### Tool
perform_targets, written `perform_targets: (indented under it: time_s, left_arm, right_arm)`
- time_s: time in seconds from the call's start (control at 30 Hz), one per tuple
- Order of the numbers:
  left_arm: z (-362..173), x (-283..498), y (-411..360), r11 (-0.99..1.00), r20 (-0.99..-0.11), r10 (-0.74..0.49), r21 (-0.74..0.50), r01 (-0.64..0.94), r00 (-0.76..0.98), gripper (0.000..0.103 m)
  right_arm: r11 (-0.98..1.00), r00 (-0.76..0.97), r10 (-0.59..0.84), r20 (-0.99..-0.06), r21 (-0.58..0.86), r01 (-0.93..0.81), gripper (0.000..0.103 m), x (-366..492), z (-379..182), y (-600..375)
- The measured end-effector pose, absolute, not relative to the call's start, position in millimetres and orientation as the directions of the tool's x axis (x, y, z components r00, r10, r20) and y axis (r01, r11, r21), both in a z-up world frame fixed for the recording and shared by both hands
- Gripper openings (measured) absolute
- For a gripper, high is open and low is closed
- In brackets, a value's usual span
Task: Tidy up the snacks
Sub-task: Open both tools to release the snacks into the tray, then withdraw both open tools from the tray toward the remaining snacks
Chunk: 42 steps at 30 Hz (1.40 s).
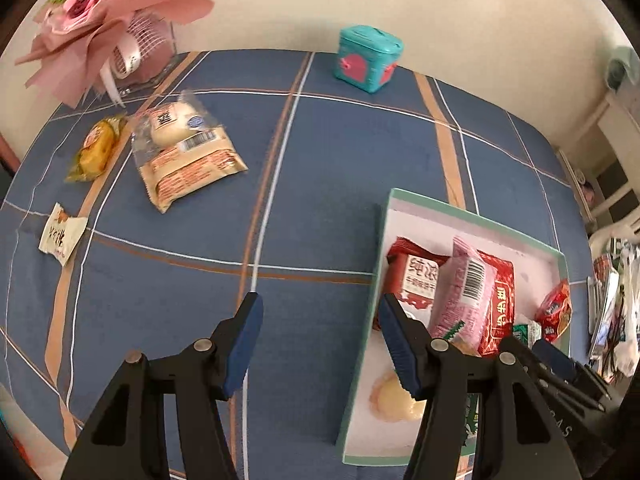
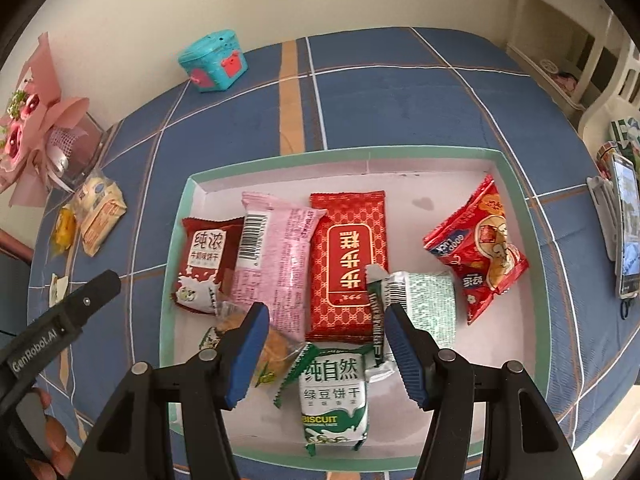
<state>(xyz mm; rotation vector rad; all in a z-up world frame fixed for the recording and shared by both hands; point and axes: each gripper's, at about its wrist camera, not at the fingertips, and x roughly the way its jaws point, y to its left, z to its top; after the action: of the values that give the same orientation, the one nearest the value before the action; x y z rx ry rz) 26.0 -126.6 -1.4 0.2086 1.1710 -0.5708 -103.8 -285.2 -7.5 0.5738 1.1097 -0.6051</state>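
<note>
A shallow white box with a green rim [image 2: 344, 153] lies on the blue plaid cloth and holds several snack packets: a dark red one [image 2: 202, 266], a pink one [image 2: 276, 256], a big red one [image 2: 348, 260], a red bag [image 2: 484, 240] and a green biscuit pack [image 2: 334, 394]. My right gripper [image 2: 326, 312] hovers open above the biscuit pack, holding nothing. My left gripper [image 1: 320, 304] is open over bare cloth, just left of the box [image 1: 472, 216]. Loose on the cloth at far left lie a cream-orange packet [image 1: 188, 152], a yellow packet [image 1: 96, 148] and a small white packet [image 1: 62, 234].
A teal toy box [image 1: 368, 58] stands at the table's far edge by the wall. A pink bouquet [image 1: 100, 20] fills the far left corner. A phone on a stand [image 2: 626, 232] sits right of the box. A hand [image 2: 52, 440] holds the left gripper.
</note>
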Motion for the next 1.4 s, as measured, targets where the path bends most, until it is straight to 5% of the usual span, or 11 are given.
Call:
perform_targets:
  time_s: [0.3,0.47,0.63,0.97,1.4]
  left_arm:
    - [-1,30,-122,0.846,-0.913,-0.310,-0.138,0.515,0.266,0.063]
    - [-4,32,-121,0.851,-0.919,-0.286,-0.112,0.514,0.273,0.066]
    - [-4,35,-117,0.859,-0.920,-0.261,-0.084,0.505,0.291,0.083]
    - [-1,41,-111,0.872,-0.907,-0.235,-0.038,0.488,0.349,0.094]
    - [5,55,-92,0.890,-0.891,-0.232,-0.033,0.454,0.390,0.094]
  right_arm:
    - [0.715,0.319,-0.152,-0.935,0.119,0.689,0.065,-97,-8,-279]
    - [0.719,0.313,-0.156,-0.937,0.110,0.686,0.082,-94,-10,-277]
    - [0.724,0.323,-0.175,-0.930,0.101,0.683,0.103,-92,-8,-275]
    - [0.730,0.353,-0.195,-0.915,0.105,0.675,0.103,-90,-4,-272]
    - [0.763,0.390,-0.204,-0.898,0.104,0.638,0.103,-66,2,-243]
